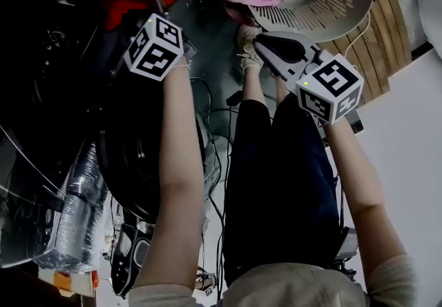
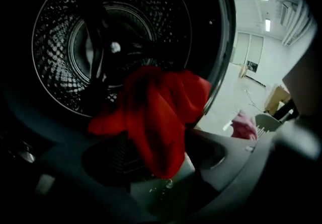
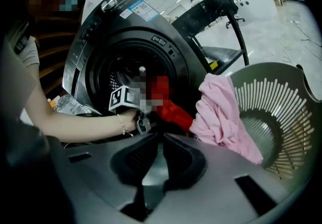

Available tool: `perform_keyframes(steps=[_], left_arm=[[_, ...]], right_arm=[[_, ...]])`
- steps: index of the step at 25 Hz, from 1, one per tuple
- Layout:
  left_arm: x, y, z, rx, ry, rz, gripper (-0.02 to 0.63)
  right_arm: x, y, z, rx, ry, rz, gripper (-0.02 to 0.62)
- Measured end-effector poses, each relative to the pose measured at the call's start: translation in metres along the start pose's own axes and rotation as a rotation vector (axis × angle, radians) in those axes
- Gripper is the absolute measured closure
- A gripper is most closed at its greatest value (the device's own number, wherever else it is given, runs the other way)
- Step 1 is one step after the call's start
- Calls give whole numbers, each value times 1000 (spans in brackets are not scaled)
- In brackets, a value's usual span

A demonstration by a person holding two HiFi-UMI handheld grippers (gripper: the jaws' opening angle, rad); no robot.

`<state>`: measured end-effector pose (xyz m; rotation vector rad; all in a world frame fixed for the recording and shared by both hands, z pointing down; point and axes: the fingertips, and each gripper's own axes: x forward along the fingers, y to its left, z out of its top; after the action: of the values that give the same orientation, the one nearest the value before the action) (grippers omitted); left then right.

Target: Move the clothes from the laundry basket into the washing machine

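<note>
While loose between the left gripper's (image 2: pixel 163 162) wide jaws, bright red crumpled garment (image 2: pixel 161 102); right gripper's (image 3: pixel 161 135) jaws together.

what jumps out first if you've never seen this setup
The bright red garment stands out most, hanging at the dark round mouth of the washing machine. Next is the pink garment, draped over the rim of the grey slatted laundry basket just beside the machine.

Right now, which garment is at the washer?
The red one, draped out of the drum; the pink one hangs on the basket.
</note>
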<state>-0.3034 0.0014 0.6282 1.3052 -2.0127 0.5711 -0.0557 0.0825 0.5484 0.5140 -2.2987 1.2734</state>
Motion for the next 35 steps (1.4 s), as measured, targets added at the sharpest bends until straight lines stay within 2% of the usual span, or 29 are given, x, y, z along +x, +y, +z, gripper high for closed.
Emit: perform_keyframes(steps=[2, 4, 7, 9, 10, 12, 14, 16, 20, 25, 28, 30, 32, 33, 34, 35], left_arm=[[10, -15, -26, 34, 67, -21, 262], [25, -20, -37, 118, 96, -3, 258], [40, -17, -34, 246, 90, 90, 261], [39, -13, -33, 259, 58, 130, 268], [37, -10, -32, 264, 44, 147, 290], [34, -2, -27, 273, 40, 170, 402], [29, -4, -23, 271, 43, 126, 439], [21, -10, -13, 283, 16, 67, 526], [7, 1, 29, 307, -86, 63, 553], [16, 34, 83, 236, -147, 128, 555], [15, 45, 121, 209, -234, 161, 555], [15, 42, 141, 179, -293, 133, 554], [24, 28, 144, 172, -289, 54, 545], [30, 20, 139, 175, -263, 10, 492], [36, 13, 130, 171, -231, -30, 391], [39, 8, 121, 155, -202, -68, 318]], right_arm=[[1, -3, -2, 6, 0, -5, 555], [3, -5, -3, 9, -1, 1, 555], [6, -9, -5, 14, -7, 9, 555], [6, -13, -7, 36, -17, 12, 555], [5, -14, -7, 49, -23, 15, 555], [2, -15, -8, 60, -32, 19, 555], [-1, -17, -9, 59, -31, 17, 555], [-3, -19, -10, 64, -27, 15, 555], [-4, -18, -3, 67, -46, 20, 555], [-3, -11, 7, 60, -65, 29, 555], [-1, -5, 10, 54, -68, 46, 557], [1, -1, 11, 50, -68, 56, 557], [2, 1, 11, 56, -72, 57, 557], [3, 1, 10, 62, -74, 55, 557], [3, 1, 8, 68, -75, 54, 557], [4, 3, 6, 73, -72, 55, 557]])
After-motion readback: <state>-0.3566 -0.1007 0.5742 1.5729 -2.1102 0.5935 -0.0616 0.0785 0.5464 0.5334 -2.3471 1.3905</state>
